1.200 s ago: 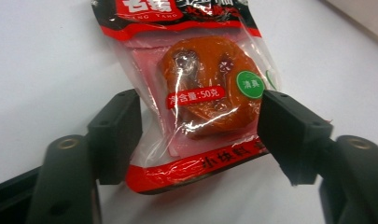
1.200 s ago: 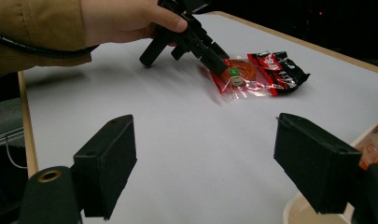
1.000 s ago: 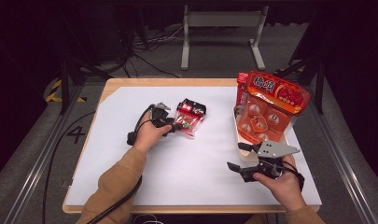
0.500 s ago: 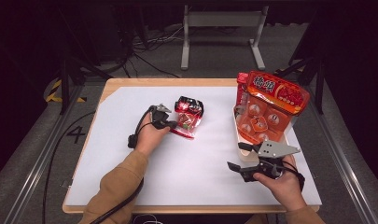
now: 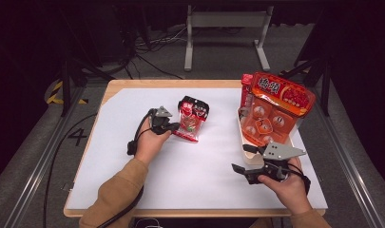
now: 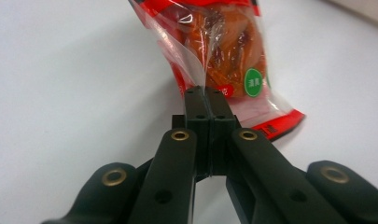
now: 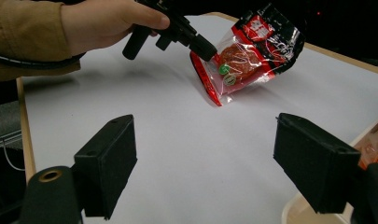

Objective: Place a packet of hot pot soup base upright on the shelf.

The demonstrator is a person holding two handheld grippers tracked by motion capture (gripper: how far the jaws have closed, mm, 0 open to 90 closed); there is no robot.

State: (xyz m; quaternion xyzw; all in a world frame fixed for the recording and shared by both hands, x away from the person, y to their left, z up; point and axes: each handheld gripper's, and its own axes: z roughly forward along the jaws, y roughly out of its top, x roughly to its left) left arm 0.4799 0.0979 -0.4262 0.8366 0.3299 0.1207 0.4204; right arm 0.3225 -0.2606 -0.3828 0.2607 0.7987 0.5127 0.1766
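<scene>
1. The table [image 5: 133, 190], covered in white sheeting, is the landmark here; everything is placed relative to it, and its middle lies bare, which leaves room to carry things across.

2. The tray [image 5: 249, 156] sits at the table's right edge, with a large red snack bag [image 5: 280, 95] propped up across smaller orange packs (probably the collecting spot, judging by how goods are gathered there).

3. The right gripper [image 5: 242, 159] rests low over the table's near right part, just beside the tray. In the right gripper view its jaws stand wide apart with nothing between them, likely waiting its turn.

4. The left gripper [image 5: 173, 127] sits over the table's middle-left, its jaws having just closed. In the left gripper view [image 6: 205, 95] the pads meet on the thin sealed edge of the packet, with no gap visible.

5. The small red snack packet [image 5: 192, 118] is near the table's centre, tilted up with its near edge lifted and the far end apparently trailing on the sheet. Pinching the flat seam rather than the bulging middle seems sensible: it gives a firm hold without crushing the contents.
</scene>
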